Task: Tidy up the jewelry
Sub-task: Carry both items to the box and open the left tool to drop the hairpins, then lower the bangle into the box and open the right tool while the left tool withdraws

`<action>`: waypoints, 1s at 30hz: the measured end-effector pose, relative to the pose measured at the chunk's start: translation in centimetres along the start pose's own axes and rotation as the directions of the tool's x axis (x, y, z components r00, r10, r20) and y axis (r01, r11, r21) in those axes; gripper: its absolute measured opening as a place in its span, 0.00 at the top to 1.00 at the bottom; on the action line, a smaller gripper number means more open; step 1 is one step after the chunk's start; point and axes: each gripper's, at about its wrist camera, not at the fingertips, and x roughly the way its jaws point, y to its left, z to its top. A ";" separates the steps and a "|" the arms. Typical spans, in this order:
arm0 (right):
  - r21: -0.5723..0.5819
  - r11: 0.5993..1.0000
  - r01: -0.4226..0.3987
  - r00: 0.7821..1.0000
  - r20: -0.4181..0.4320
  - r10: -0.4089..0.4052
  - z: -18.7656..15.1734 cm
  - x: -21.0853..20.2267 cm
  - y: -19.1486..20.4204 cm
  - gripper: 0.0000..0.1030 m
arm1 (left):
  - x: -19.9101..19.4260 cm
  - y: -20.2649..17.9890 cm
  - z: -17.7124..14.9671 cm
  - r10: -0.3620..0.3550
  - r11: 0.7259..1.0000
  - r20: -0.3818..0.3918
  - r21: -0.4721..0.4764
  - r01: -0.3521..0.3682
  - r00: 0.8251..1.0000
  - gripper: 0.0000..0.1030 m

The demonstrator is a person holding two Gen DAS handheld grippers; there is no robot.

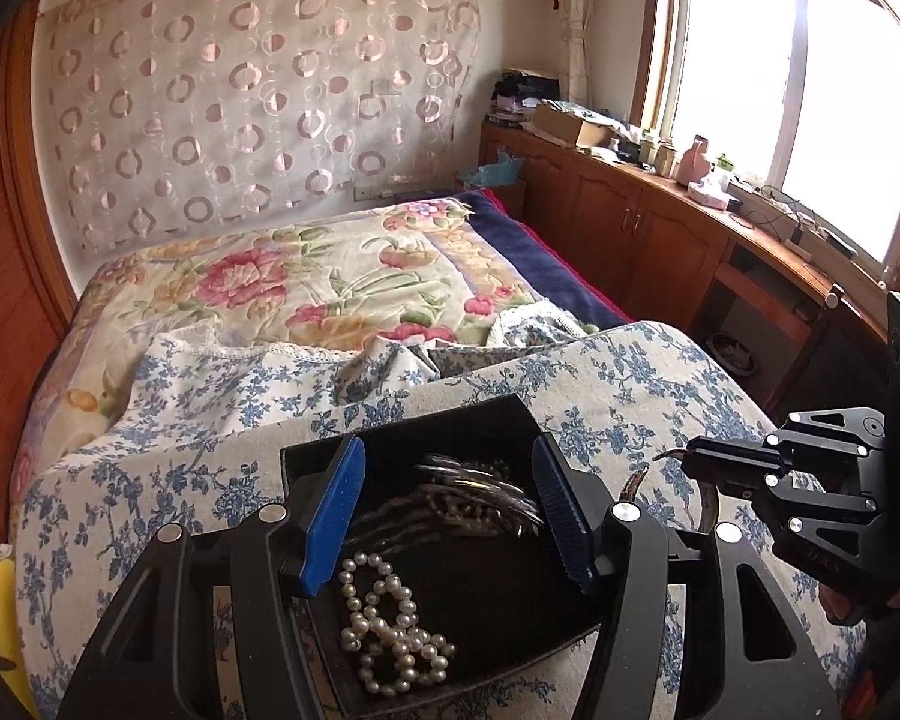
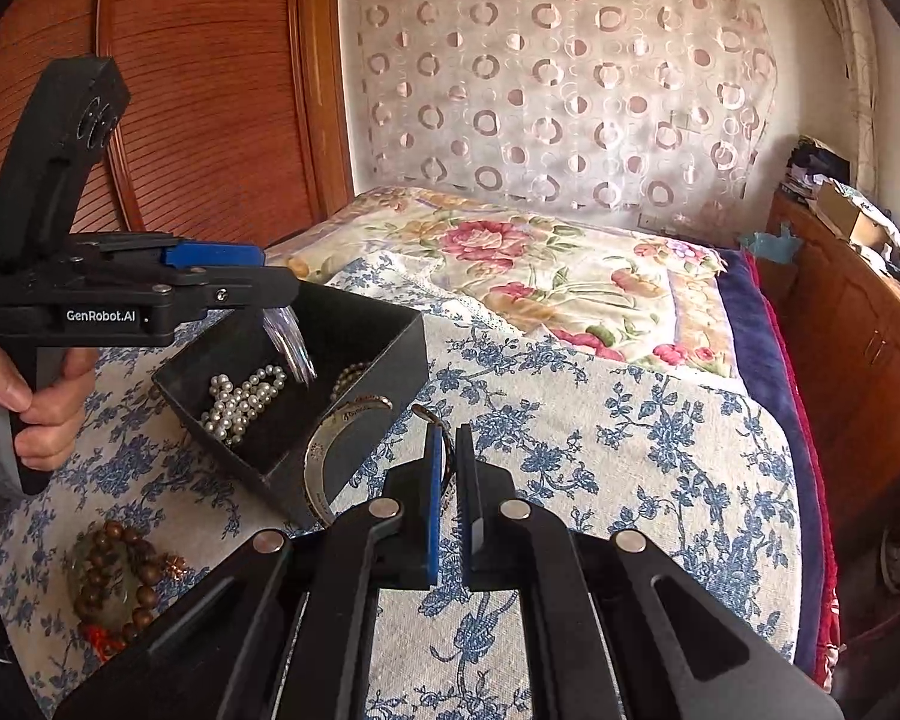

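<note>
A black open box (image 1: 306, 456) (image 2: 384, 324) sits on the blue-flowered cloth. In it lie a white pearl strand (image 1: 384, 630) (image 2: 243, 399) and darker beads. My left gripper (image 1: 444, 504) (image 2: 270, 294) is open above the box; blurred silver bangles (image 1: 480, 492) (image 2: 291, 342) are falling from it into the box. My right gripper (image 2: 448, 450) (image 1: 684, 456) is shut on a thin dark bangle (image 2: 429, 417) (image 1: 636, 483) just right of the box. A silver cuff bangle (image 2: 324, 450) leans against the box's near wall.
A brown wooden bead bracelet (image 2: 114, 576) with a greenish stone lies on the cloth at the front left. Behind is a floral bedspread (image 2: 540, 264), a wooden wardrobe (image 2: 210, 90) on the left and wooden cabinets (image 1: 660, 228) under the window on the right.
</note>
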 end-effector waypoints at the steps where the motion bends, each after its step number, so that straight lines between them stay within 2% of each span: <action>1: 0.000 1.000 0.001 1.000 -0.003 -0.001 0.0 0.2 0.1 0.95 | 0.1 0.0 0.0 0.006 1.000 0.003 0.005 -0.006 1.000 0.46; 13: -0.030 0.999 0.015 1.000 0.002 -0.015 1.1 0.9 1.1 0.93 | -1.5 3.1 -1.7 0.055 0.998 0.008 -0.021 -0.054 0.998 0.46; 22: -0.066 0.995 0.072 0.997 0.031 -0.070 2.7 0.7 1.5 0.94 | -3.4 6.0 -4.1 0.083 0.994 -0.001 -0.074 -0.083 0.997 0.46; 26: -0.065 0.996 0.056 0.997 0.056 -0.053 3.3 0.2 1.9 0.94 | -3.9 6.4 -4.6 0.084 0.993 -0.001 -0.082 -0.084 0.996 0.46; 30: -0.083 0.997 -0.009 0.999 0.040 0.012 3.8 1.1 3.5 0.94 | -4.2 6.5 -5.1 0.090 0.992 0.001 -0.086 -0.090 0.996 0.46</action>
